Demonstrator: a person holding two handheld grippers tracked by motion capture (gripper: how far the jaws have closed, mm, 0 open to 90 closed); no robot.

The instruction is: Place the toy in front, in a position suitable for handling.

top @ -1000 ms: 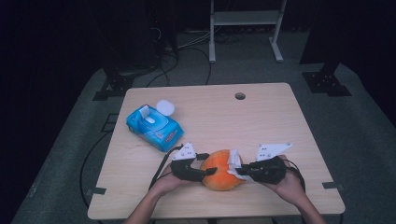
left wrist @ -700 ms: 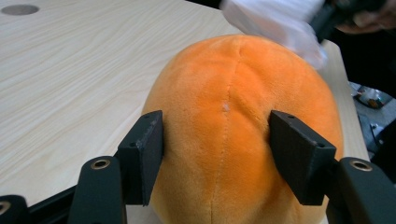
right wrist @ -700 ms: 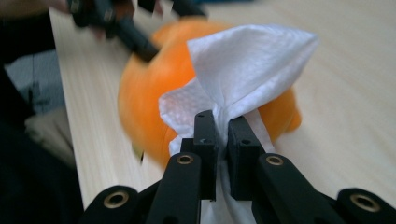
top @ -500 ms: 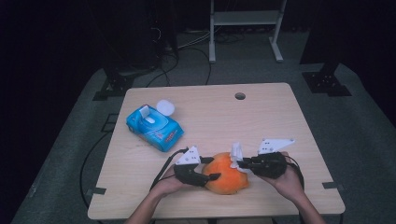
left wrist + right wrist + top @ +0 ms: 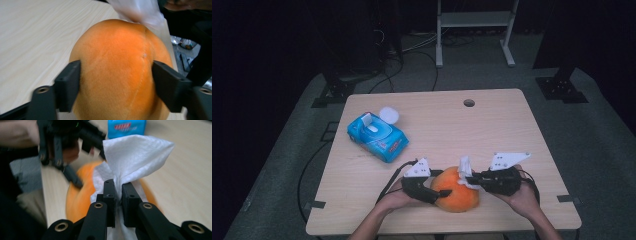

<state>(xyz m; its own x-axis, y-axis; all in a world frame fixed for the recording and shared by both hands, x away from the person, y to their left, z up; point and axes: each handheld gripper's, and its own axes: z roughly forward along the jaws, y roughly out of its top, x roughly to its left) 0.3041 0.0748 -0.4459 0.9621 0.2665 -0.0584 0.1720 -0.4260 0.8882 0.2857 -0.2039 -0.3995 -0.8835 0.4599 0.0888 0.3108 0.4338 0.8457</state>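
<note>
An orange plush ball (image 5: 457, 195) lies near the table's front edge. My left gripper (image 5: 438, 192) comes at it from the left, and in the left gripper view its jaws stand either side of the plush (image 5: 117, 70), pads touching the fabric. Those jaws have just been opening a little with the plush still between them. My right gripper (image 5: 472, 181) is shut on a bunched white wipe (image 5: 465, 167) that rests on the plush's top. In the right gripper view the wipe (image 5: 135, 152) fans up from the closed jaws (image 5: 119, 195) over the orange plush (image 5: 80, 195).
A blue pack of wet wipes (image 5: 377, 136) with its white lid (image 5: 388, 115) flipped open lies at the left middle of the wooden table (image 5: 492, 130). A round cable hole (image 5: 469, 103) sits near the far edge. A white metal stand (image 5: 474, 30) is on the floor beyond.
The wipe in the right gripper has shifted slightly over the plush's top. The left gripper and the plush have edged a little toward the front edge.
</note>
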